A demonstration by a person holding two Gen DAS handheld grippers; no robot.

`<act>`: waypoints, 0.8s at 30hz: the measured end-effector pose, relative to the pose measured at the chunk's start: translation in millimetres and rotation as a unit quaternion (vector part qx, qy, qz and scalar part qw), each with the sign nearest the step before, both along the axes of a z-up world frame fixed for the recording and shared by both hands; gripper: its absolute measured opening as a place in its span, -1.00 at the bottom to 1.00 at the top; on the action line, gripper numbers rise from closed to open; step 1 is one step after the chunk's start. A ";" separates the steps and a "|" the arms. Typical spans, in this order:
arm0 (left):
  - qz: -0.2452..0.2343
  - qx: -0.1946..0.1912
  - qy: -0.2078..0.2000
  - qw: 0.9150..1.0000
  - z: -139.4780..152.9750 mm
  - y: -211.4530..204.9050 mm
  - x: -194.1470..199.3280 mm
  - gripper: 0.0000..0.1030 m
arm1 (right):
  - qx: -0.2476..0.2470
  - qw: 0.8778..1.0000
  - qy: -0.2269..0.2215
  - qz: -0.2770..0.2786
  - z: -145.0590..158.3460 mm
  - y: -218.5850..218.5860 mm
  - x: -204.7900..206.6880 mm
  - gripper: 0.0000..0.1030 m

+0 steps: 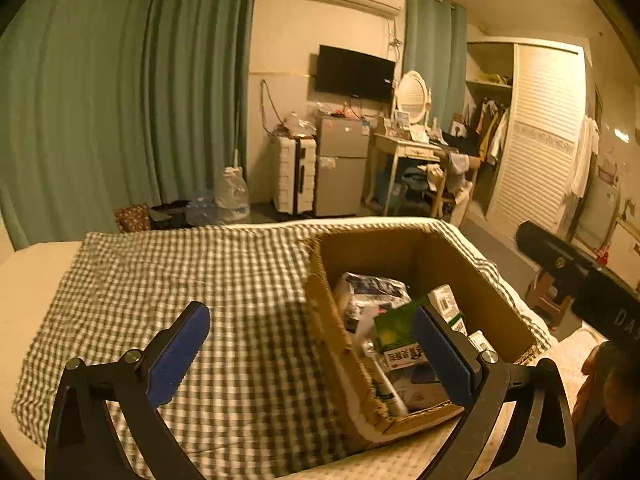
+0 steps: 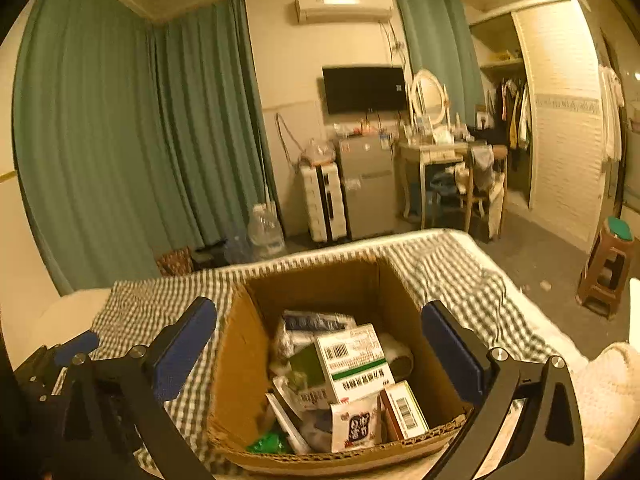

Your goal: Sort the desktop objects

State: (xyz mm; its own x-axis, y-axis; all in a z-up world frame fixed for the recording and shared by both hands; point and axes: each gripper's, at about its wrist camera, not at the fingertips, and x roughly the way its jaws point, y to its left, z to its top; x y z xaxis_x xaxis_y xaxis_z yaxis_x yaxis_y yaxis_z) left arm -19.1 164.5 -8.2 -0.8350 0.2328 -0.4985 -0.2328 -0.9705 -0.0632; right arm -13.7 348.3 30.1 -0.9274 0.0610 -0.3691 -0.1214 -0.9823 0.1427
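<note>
Both of my tools are spread wide and empty right now: the left hand-held gripper (image 1: 312, 354) hangs over the near left wall of the cardboard box (image 1: 460, 264), one blue pad over the checked cloth (image 1: 180, 272) and the other over the box's contents, while the right hand-held gripper (image 2: 320, 348) sits squarely above the same box, its pads well apart on either side of the opening. Nothing lies between either pair of pads.

The things to sort seem to be gathered already. From the right wrist view I see a white carton with barcodes (image 2: 354, 360) on top, a smaller barcoded carton (image 2: 404, 410) toward the near right corner, a white packet with dark print (image 2: 356, 426) standing at the near wall, and a bit of green wrapper (image 2: 268, 442) at the near left. From the left wrist view a green and white box (image 1: 400, 336) leans among them. The cloth beside the box looks bare as far as I can see, so I judge the sorting close to done, or between picks.

If another item remains, I would lift both tools straight clear of the box rim before swinging sideways, since the left one sits close over the frayed cardboard edge and could snag it. Should I need to tidy the contents, I'd take the top carton across its narrow faces, keeping the pads level.
</note>
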 end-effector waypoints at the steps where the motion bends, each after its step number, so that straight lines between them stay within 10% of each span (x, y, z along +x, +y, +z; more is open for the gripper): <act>1: 0.004 0.000 0.002 1.000 4.3 -4.5 2.5 1.00 | 0.001 1.000 0.010 0.000 5.0 -3.0 3.6 0.99; 24: 0.110 -0.039 0.060 0.991 64.9 -167.3 45.6 1.00 | 0.024 0.994 0.020 0.109 30.2 -154.1 24.9 0.99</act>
